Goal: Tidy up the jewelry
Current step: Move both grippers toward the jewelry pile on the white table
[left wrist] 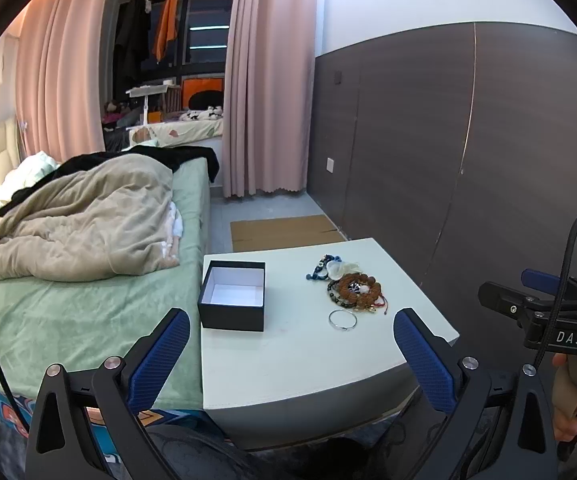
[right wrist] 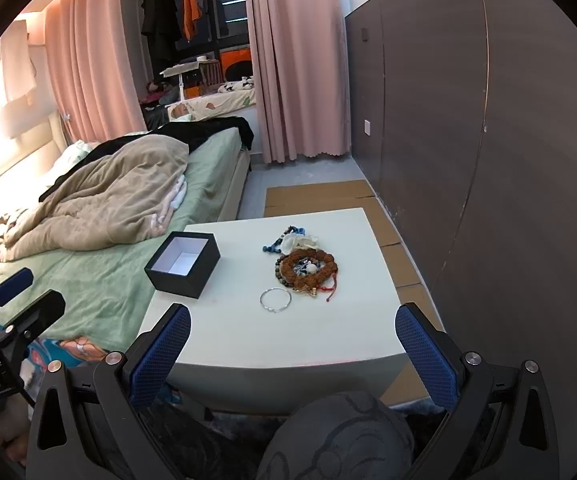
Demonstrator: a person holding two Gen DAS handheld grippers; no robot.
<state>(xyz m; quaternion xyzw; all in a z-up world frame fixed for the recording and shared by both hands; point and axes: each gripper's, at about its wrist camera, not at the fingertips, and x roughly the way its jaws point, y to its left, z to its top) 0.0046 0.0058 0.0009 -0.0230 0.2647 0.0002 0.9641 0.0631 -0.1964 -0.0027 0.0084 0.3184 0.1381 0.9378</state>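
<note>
Jewelry pile (right wrist: 302,266): brown, dark, blue bead bracelets, tangled.

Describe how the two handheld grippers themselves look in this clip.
Both match. The left gripper and right gripper have black angular frames with silver bolts and two fingers faced with blue textured pads. Black cables trail from each. White lettering "DAS" marks the right gripper's body in the left wrist view. No sleeve is visible.

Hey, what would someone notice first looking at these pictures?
Probably the tangle of bracelets heaped on the white table, with a silver bangle lying just in front of it. To their left sits an open, empty black box, and beyond the table an unmade bed.
</note>
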